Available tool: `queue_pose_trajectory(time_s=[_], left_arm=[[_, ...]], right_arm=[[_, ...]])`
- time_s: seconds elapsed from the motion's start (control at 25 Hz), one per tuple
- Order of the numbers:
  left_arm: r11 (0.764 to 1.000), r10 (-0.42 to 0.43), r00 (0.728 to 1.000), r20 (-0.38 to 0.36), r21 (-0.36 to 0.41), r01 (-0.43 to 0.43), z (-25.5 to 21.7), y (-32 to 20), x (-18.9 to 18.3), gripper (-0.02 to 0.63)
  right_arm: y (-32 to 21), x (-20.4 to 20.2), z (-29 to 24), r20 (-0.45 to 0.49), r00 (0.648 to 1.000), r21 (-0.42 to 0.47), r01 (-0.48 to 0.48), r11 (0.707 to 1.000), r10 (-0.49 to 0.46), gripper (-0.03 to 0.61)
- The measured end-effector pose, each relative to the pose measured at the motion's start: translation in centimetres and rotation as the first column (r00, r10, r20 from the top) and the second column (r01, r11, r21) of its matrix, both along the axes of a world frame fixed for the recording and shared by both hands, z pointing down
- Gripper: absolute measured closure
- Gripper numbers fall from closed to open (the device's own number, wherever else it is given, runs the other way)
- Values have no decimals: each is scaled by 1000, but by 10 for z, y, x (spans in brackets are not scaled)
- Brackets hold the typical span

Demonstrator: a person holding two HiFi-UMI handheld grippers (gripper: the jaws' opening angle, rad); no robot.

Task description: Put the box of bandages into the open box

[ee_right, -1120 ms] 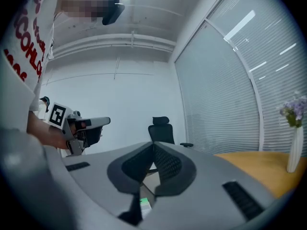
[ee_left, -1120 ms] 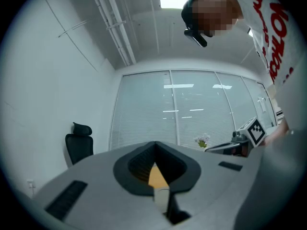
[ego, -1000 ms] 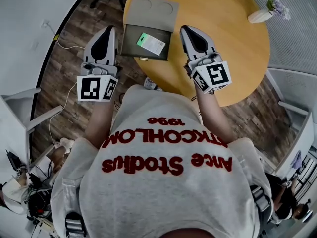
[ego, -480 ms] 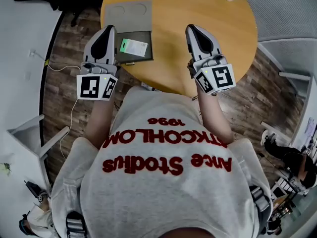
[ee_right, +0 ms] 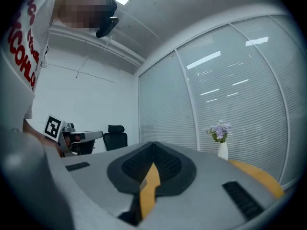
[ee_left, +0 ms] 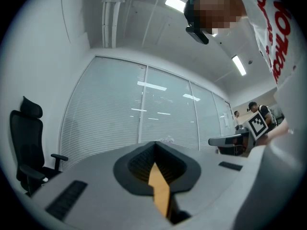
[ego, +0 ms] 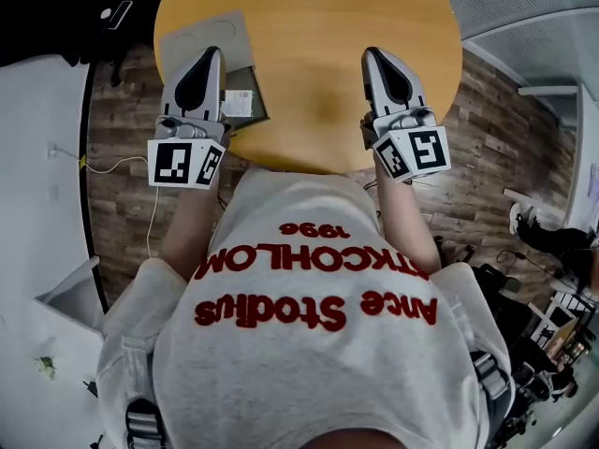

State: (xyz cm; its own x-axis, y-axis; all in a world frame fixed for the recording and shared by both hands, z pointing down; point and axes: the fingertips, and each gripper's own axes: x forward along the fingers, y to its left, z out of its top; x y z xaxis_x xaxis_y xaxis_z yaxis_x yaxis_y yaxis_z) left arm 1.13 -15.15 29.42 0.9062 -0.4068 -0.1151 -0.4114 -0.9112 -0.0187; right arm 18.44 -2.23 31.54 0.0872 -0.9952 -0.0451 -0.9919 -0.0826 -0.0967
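Observation:
A grey open box [ego: 255, 110] lies at the left edge of the round wooden table [ego: 318, 54], its lid [ego: 198, 36] folded back. In its tray lies the white and green box of bandages [ego: 238, 102], partly hidden behind my left gripper [ego: 209, 53]. That gripper hovers over the open box, shut, with nothing between its jaws. My right gripper [ego: 376, 54] is over the table's right part, also shut and empty. In the left gripper view [ee_left: 154, 145] and the right gripper view [ee_right: 153, 145] the pads meet; only a sliver of table shows below them.
A vase of flowers [ee_right: 220, 140] stands on the table's far side. A black office chair [ee_left: 28, 143] stands by the glass wall with blinds. Cables [ego: 108, 165] lie on the wooden floor at left. A person [ego: 552, 237] sits at far right.
The whole view has swung: table and open box slid to the left and the vase left the head view. Both grippers stay shut and held out in front of the body.

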Motion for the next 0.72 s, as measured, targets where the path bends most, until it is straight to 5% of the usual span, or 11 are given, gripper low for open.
queue_pose_trajectory(time_s=[0.72], left_arm=[[1000, 14, 1000, 2, -6, -14, 2, 1, 6, 607]], right_arm=[[5, 5, -1, -1, 1000, 6, -24, 1000, 24, 572]])
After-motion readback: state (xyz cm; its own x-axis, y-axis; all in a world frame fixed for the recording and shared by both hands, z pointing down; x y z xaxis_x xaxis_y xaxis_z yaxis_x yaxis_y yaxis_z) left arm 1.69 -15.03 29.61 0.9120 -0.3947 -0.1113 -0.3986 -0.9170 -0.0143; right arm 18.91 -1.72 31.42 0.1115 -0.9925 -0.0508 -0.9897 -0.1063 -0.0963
